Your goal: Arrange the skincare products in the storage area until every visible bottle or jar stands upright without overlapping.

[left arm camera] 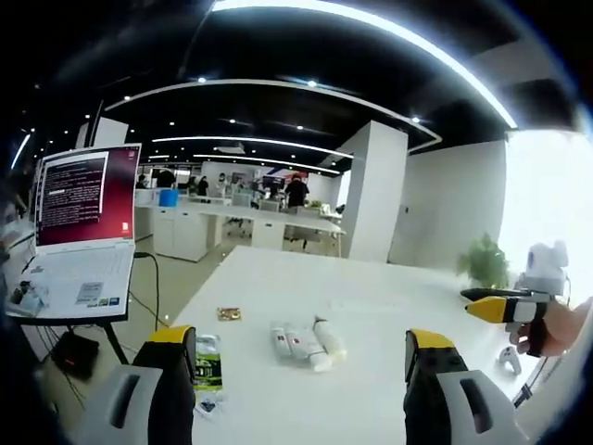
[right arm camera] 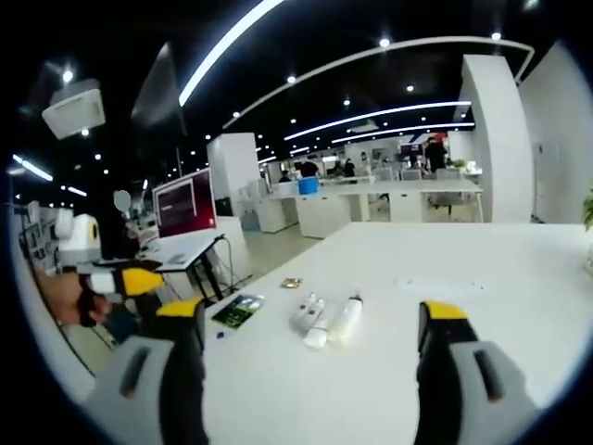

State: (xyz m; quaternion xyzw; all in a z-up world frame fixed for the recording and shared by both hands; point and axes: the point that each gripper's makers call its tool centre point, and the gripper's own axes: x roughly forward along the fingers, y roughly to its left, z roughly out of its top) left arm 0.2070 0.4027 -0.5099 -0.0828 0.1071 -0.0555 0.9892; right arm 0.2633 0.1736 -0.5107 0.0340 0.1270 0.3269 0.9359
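**Operator:** Skincare products first: three white tubes point(left arm camera: 308, 344) lie flat in a small cluster on the white surface point(left arm camera: 371, 306), touching or nearly touching one another. None stands upright.

**Colleague:** Anything else near them?

**Operator:** Yes. A green and black flat packet point(left arm camera: 208, 363) lies to one side of the cluster, close to my left gripper's point(left arm camera: 301, 389) near jaw in the left gripper view. A small gold wrapper point(left arm camera: 229, 314) sits a little farther back. From the right gripper view I see the same tubes point(right arm camera: 326, 320), the packet point(right arm camera: 237, 311) and the gold wrapper point(right arm camera: 292, 283).

**Colleague:** And the grippers?

**Operator:** My left gripper is spread wide and empty, jaws well apart, hovering short of the tubes. My right gripper point(right arm camera: 315, 371) is likewise wide apart with nothing between the jaws, and the tubes lie ahead of it. It also enters the left gripper view at the edge point(left arm camera: 505, 309), held in a hand point(left arm camera: 561, 329).

**Colleague:** Surroundings?

**Operator:** An open laptop point(left arm camera: 79, 232) with a red screen stands on a stand beside the surface, and a potted plant point(left arm camera: 484, 264) stands at the far side.
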